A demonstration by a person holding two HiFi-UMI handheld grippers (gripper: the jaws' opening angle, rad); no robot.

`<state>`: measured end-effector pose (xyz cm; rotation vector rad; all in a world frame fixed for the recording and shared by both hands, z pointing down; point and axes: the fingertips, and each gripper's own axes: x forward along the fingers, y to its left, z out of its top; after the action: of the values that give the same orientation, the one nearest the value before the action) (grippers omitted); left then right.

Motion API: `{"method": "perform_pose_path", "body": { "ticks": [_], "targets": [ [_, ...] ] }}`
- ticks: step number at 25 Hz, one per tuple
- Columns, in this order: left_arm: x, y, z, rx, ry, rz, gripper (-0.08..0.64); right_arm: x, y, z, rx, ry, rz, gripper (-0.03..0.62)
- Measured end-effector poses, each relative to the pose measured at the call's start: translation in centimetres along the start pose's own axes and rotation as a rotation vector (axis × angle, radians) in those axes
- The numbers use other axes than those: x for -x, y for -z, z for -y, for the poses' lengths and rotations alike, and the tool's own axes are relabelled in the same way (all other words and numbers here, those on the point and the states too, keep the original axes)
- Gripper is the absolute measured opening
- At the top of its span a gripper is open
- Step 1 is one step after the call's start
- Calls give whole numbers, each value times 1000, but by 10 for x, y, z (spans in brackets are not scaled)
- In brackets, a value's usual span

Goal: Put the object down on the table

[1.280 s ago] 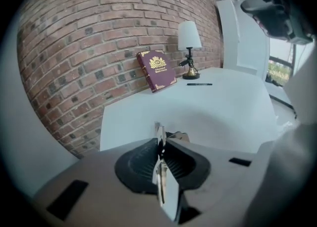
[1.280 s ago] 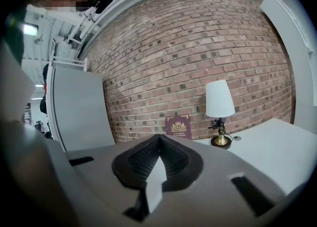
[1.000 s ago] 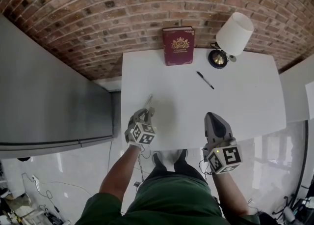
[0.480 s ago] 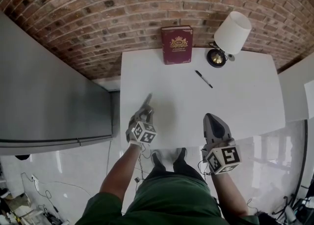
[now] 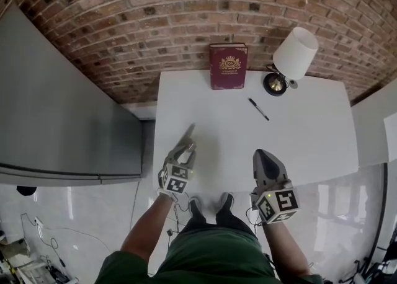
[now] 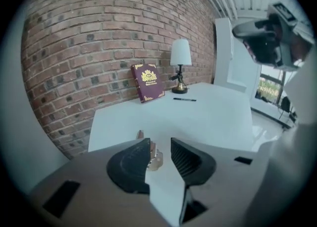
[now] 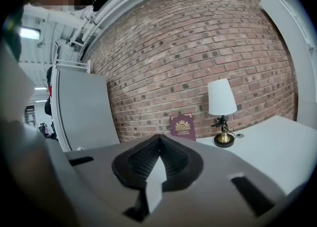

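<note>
A slim, pointed metal object (image 5: 188, 134) with a pale amber end (image 6: 152, 157) lies at the front left of the white table (image 5: 298, 134). My left gripper (image 5: 184, 150) is low over it. Its jaws stand a little apart around the object's near end: the object is against the left jaw, and table shows between it and the right jaw. The tip (image 6: 140, 134) points toward the wall. My right gripper (image 5: 265, 157) hovers at the table's front edge, shut and empty, with its pads (image 7: 159, 159) pressed together.
A maroon book (image 5: 227, 66) leans on the brick wall at the table's back. A lamp with a white shade (image 5: 294, 53) stands to its right, and a black pen (image 5: 258, 108) lies in front of it. A grey cabinet (image 5: 56, 128) flanks the left side.
The left gripper has shifted slightly with the object near the table's front left. The right gripper has stayed put. The view has shifted a little.
</note>
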<state>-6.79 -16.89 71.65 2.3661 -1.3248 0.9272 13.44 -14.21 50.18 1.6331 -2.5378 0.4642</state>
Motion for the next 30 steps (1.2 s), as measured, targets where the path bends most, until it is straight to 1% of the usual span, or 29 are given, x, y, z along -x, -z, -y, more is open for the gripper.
{"method": "perform_pose_path", "body": {
  "ticks": [3, 5, 7, 9, 13, 17, 20, 25, 30],
  "targets": [
    [21, -26, -8, 95, -19, 96, 123, -7, -3, -2, 8, -27, 16, 3],
    [39, -45, -9, 156, -14, 153, 121, -10, -6, -5, 11, -37, 24, 3],
    [59, -69, -10, 190, -5, 211, 121, -11, -12, -9, 12, -38, 37, 3],
    [80, -98, -12, 204, -7, 286, 121, -14, -19, -12, 17, -45, 60, 3],
    [122, -152, -12, 212, -1, 439, 103, -22, -33, -23, 30, -80, 96, 3],
    [159, -193, -3, 196, 16, 553, 67, -25, -46, -35, 38, -113, 115, 3],
    [180, -214, 2, 178, 17, 613, 50, -27, -54, -45, 45, -141, 128, 3],
    [215, -240, 6, 176, 22, 708, 29, -29, -72, -64, 66, -183, 166, 3],
    [248, -260, 6, 154, 16, 764, 20, -25, -98, -78, 91, -199, 216, 3]
  ]
}}
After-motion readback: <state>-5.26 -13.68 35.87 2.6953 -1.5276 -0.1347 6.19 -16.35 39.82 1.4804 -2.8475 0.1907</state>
